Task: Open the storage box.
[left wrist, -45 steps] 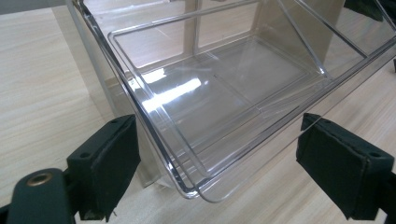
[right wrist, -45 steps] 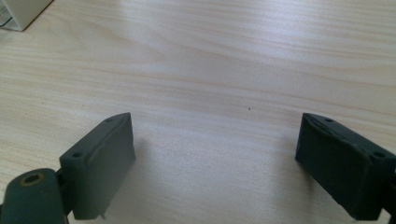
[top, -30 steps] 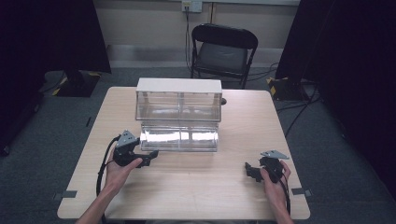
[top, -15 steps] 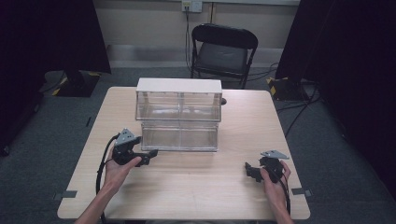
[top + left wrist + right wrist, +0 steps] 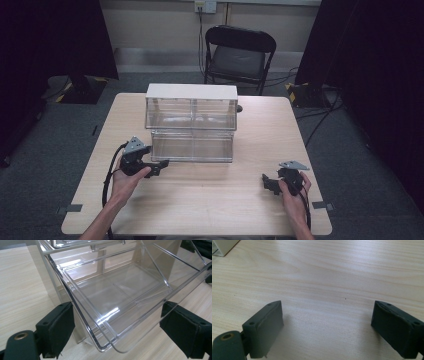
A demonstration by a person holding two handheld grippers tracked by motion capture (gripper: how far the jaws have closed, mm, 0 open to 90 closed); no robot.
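Wooden table; clear drawer between left gripper jaws

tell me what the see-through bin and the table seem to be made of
Bin: looks like clear hard plastic, glossy; you see the table through its walls and light glints off its rounded edges. Table: pale wood or wood-look laminate, smooth with a soft sheen; fine straight grain lines.
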